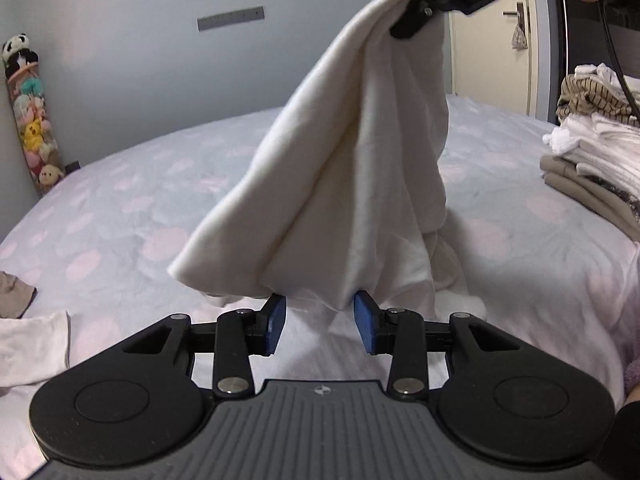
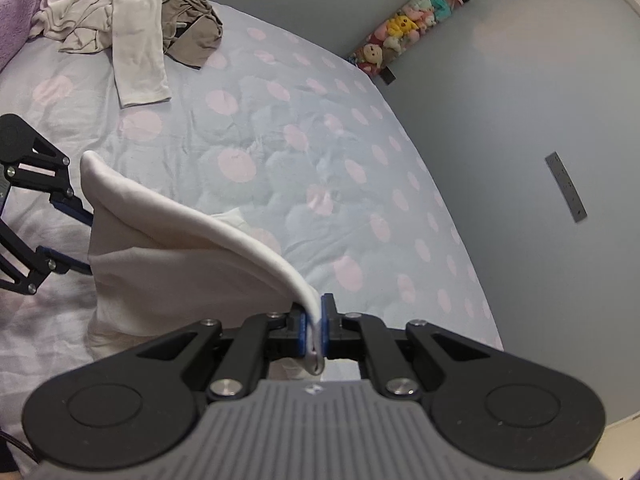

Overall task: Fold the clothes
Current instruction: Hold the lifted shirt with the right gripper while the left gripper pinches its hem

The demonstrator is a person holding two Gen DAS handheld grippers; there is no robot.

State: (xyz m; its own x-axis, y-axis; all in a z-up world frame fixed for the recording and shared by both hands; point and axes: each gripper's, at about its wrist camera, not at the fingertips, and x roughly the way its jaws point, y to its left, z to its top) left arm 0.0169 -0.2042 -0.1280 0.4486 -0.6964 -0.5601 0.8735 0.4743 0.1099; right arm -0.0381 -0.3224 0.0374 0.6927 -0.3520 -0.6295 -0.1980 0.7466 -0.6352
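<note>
A white garment hangs in a tall drape above the bed. My right gripper pinches its top edge, high at the upper right of the left wrist view. In the right wrist view the gripper is shut on a folded band of that garment. My left gripper is low by the garment's bottom folds, with a wide gap between its blue pads. The cloth hangs between and just ahead of the tips, and the pads do not press on it. From the right wrist view the left gripper straddles the garment's left edge.
The bed has a pale cover with pink dots. A stack of folded clothes sits on its right side. A loose pile of garments lies at the far corner. A tube of plush toys leans on the wall.
</note>
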